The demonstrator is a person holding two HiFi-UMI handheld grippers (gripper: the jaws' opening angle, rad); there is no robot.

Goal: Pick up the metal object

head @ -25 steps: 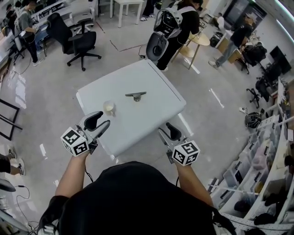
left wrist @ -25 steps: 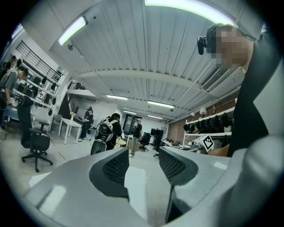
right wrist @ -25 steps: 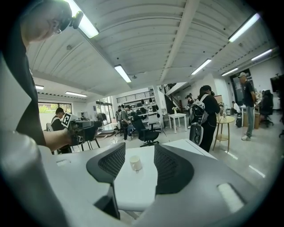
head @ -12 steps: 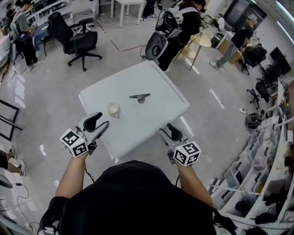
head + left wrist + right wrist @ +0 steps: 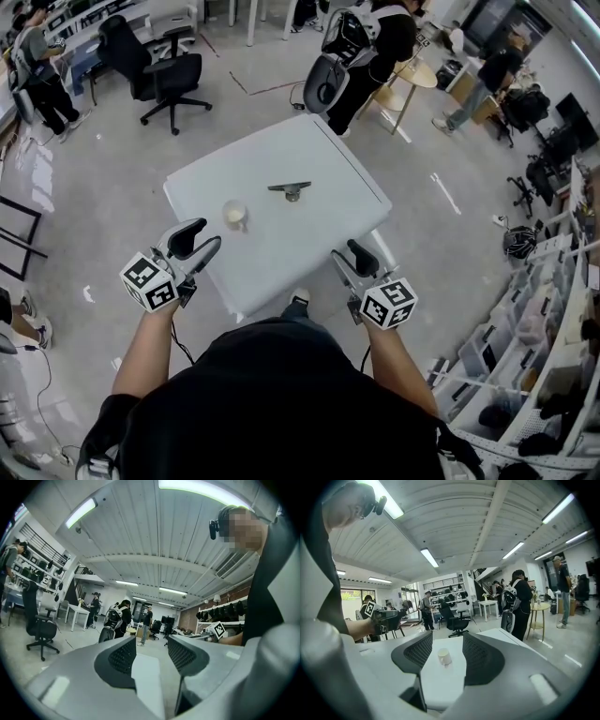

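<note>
A small grey metal object [image 5: 290, 190] lies near the middle of the white table [image 5: 328, 159] in the head view. A pale cup [image 5: 234, 215] [image 5: 444, 656] stands to its left, nearer me. My left gripper [image 5: 201, 243] hovers open at the table's near-left corner, empty. My right gripper [image 5: 357, 259] hangs open by the near-right edge, also empty. In the right gripper view the cup shows between the jaws, far off. The left gripper view shows only the tabletop [image 5: 147, 681] between its jaws.
Black office chairs [image 5: 164, 67] stand on the floor beyond the table. A person with a backpack [image 5: 361, 42] stands just past the far corner, near a round wooden side table [image 5: 408, 80]. Shelving with bins [image 5: 553, 319] lines the right side.
The view has shifted a little: the table sits slightly farther right and higher in the frame. Both grippers stay open at the near edge, the right one a bit farther right.
</note>
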